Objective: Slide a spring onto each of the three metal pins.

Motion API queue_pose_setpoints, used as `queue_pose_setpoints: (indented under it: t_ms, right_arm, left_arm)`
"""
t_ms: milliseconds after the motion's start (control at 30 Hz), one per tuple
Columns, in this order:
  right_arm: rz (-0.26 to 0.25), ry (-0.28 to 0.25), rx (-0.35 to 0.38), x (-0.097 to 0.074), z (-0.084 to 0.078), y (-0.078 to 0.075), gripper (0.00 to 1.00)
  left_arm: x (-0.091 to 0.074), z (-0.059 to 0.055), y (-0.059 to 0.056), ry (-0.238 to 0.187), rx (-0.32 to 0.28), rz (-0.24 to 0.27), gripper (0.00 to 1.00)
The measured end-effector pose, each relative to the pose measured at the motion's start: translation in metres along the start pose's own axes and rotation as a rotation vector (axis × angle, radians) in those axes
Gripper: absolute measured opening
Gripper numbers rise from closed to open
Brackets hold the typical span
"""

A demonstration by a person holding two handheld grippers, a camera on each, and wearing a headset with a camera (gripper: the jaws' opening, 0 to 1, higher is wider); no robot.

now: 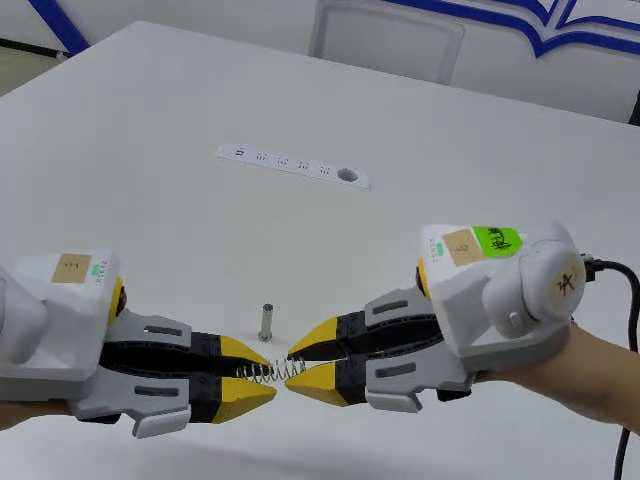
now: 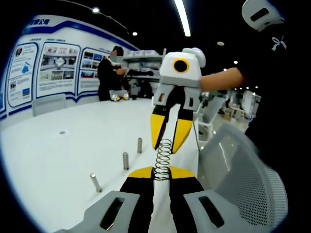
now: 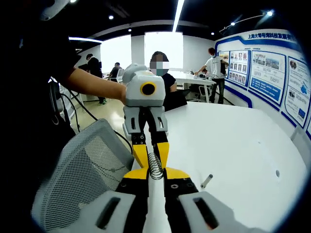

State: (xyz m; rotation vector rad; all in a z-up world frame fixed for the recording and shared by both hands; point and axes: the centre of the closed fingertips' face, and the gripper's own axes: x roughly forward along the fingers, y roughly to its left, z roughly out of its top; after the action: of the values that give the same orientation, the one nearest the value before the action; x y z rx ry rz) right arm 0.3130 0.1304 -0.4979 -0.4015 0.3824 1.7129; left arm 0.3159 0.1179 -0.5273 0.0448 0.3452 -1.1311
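A small metal spring (image 1: 272,372) hangs level above the white table (image 1: 150,200), stretched between my two grippers, which face each other tip to tip. My left gripper (image 1: 270,375) is shut on the spring's left end (image 2: 162,167). My right gripper (image 1: 290,370) grips the right end (image 3: 155,167). One metal pin (image 1: 266,322) stands upright just beyond the spring. The left gripper view has three pins on the table: one (image 2: 140,145), a second (image 2: 125,160) and a third (image 2: 95,182). One pin (image 3: 206,181) sits to the right of my right gripper's jaws.
A white power strip (image 1: 292,165) lies flat at mid-table. A chair back (image 1: 385,35) stands at the far edge. A mesh chair (image 2: 243,184) is close by the table. A black cable (image 1: 628,300) trails from my right gripper. People stand in the background.
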Motion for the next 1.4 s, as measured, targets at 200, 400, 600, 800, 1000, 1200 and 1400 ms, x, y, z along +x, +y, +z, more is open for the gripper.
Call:
queue_pose_setpoints:
  t_ms: [200,400,600,800,1000,1200,1400]
  right_arm:
    - [-0.002,-0.016,-0.014,0.004,0.01,-0.001,0.11]
    - [-0.001,-0.042,0.007,0.007,0.017,-0.001,0.11]
    - [0.004,-0.044,0.016,0.011,0.017,0.001,0.12]
    - [-0.003,-0.087,0.019,0.013,0.027,0.002,0.11]
    - [-0.011,-0.087,0.014,0.016,0.03,-0.001,0.11]
    - [-0.034,-0.064,0.003,0.018,0.026,-0.005,0.11]
    - [-0.041,-0.065,-0.001,0.023,0.029,-0.01,0.11]
  left_arm:
    - [0.002,-0.001,0.001,0.004,0.004,0.007,0.1]
    - [0.003,0.001,0.0,-0.006,0.002,0.009,0.1]
    - [0.004,0.003,-0.001,-0.017,0.0,0.008,0.1]
    - [0.006,0.007,-0.005,-0.036,-0.006,-0.005,0.1]
    - [0.01,0.009,-0.002,-0.035,0.008,-0.002,0.1]
    - [0.004,0.005,0.007,-0.027,0.013,0.04,0.11]
    - [0.001,0.004,0.012,-0.026,0.017,0.062,0.12]
